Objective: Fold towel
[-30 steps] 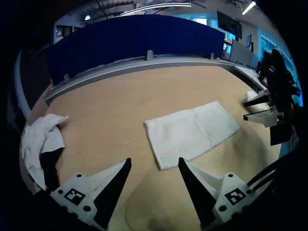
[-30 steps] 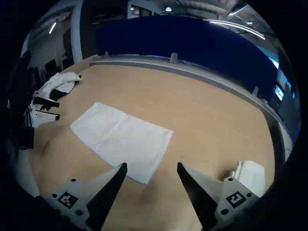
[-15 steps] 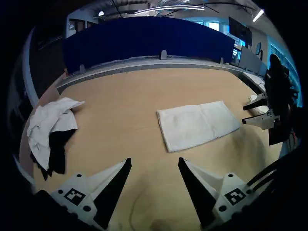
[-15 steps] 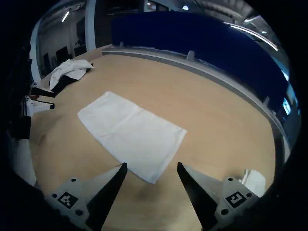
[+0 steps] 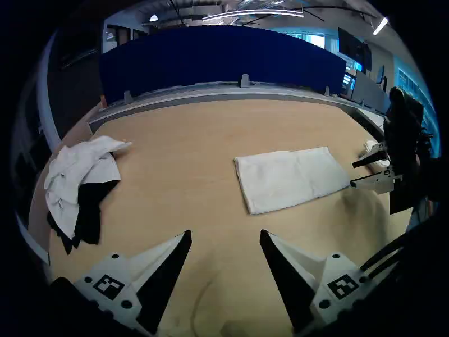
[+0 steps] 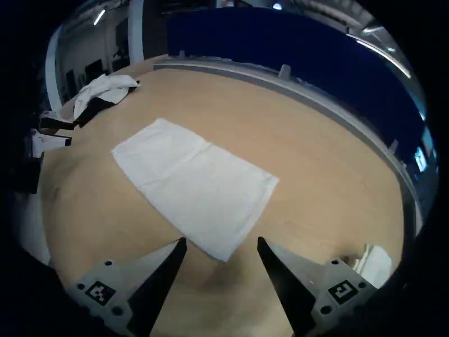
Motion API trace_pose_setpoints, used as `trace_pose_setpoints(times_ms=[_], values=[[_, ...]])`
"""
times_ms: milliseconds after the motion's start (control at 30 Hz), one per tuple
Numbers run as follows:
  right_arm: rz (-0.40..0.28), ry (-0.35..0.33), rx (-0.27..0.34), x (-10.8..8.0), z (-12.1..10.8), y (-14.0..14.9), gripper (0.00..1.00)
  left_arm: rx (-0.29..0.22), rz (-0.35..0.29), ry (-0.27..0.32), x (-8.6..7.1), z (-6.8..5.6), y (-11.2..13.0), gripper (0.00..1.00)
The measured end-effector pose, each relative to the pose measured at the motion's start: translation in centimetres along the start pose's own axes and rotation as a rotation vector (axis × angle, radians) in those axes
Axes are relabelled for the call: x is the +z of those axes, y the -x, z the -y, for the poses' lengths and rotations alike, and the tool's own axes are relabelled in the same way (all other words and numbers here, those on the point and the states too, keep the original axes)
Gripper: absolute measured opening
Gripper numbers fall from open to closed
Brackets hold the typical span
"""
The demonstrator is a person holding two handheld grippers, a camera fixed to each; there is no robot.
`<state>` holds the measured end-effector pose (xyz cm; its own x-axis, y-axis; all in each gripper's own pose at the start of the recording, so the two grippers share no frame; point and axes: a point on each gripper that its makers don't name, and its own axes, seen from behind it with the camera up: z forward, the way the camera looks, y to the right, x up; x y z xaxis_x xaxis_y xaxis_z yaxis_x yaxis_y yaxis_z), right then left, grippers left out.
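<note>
A white towel (image 5: pixel 292 178) lies flat on the wooden table, folded into a long rectangle with a crease across its middle. In the right gripper view the towel (image 6: pixel 193 183) reaches down to just ahead of my right gripper (image 6: pixel 220 247), which is open over its near corner and holds nothing. My left gripper (image 5: pixel 224 238) is open above bare wood, well short of the towel's near corner. The right gripper (image 5: pixel 367 172) also appears at the far right in the left gripper view, beside the towel's far end. The left gripper (image 6: pixel 51 130) sits at the left edge of the right gripper view.
A heap of white and black cloth (image 5: pixel 78 180) lies at the table's left edge, also seen as cloth (image 6: pixel 104 90) at the far left. A small folded white item (image 6: pixel 376 264) rests near the right edge. A blue partition (image 5: pixel 219 56) backs the table (image 5: pixel 185 146).
The left gripper has drawn back from the towel, so it looks smaller and farther. The right gripper has moved in toward the towel's near corner. Both stay open.
</note>
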<state>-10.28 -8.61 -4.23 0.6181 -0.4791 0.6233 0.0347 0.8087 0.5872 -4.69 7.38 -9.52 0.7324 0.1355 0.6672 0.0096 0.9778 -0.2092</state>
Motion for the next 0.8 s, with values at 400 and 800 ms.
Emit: trace_pose_setpoints(times_ms=[400, 800], values=[[0.056, -0.015, -0.001, 1.3, 0.3, 1.9, 0.88, -0.010, 0.004, -0.010, -0.5, 0.5, 0.9, 0.90], [0.072, -0.038, 0.024, 1.5, 0.1, 2.3, 0.50, -0.007, 0.000, -0.010, -0.6, 0.7, 0.5, 0.90]])
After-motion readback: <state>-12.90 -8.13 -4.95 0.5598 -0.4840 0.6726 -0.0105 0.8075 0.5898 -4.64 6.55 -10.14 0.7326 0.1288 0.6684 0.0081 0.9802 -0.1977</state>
